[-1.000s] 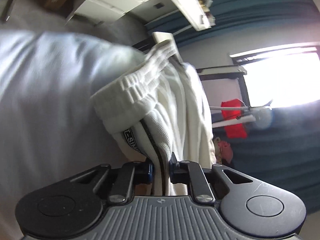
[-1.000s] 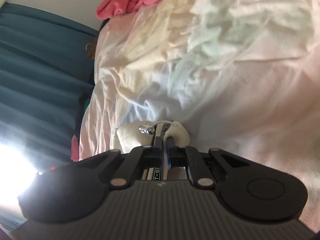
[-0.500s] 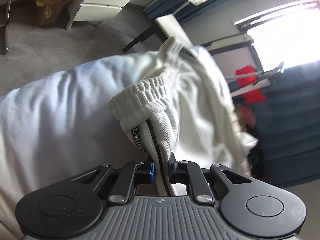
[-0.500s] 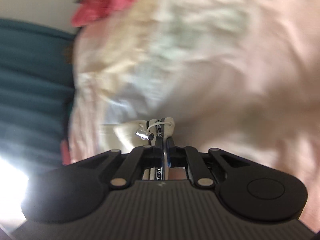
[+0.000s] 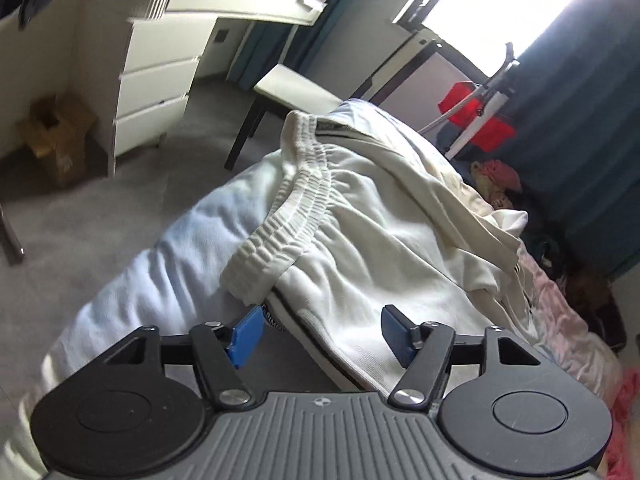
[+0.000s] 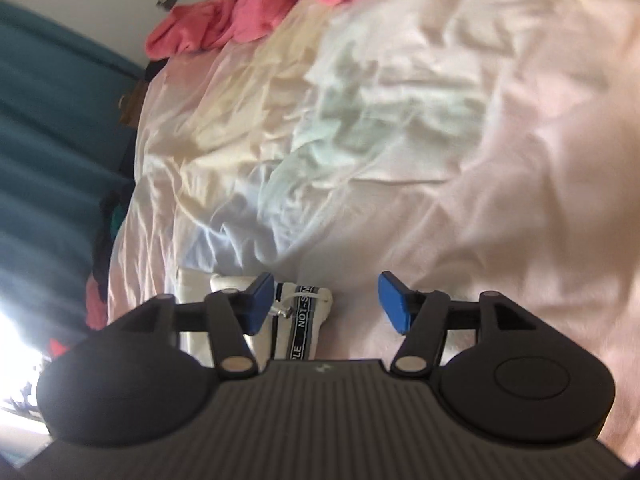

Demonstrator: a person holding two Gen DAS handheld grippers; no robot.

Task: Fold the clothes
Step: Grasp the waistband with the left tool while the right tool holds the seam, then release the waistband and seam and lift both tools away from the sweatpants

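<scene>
Both claws spread apart, gripping nothing; white sweatpants lie loose on the bed.
Left gripper (image 5: 322,334) jaws wide, the sweatpants (image 5: 360,248) draped between and beyond them on the white duvet (image 5: 168,272). Right gripper (image 6: 326,300) likewise parted over a printed trim band (image 6: 304,320) with a metal-tipped drawcord (image 6: 286,307), pink sheet (image 6: 480,200) beyond, pink garment (image 6: 248,4) far off. Fabric looks soft, light, limp, likely to sag and bunch; the ribbed waistband (image 5: 296,216) judged the firmest hold, thick enough to pinch.
</scene>
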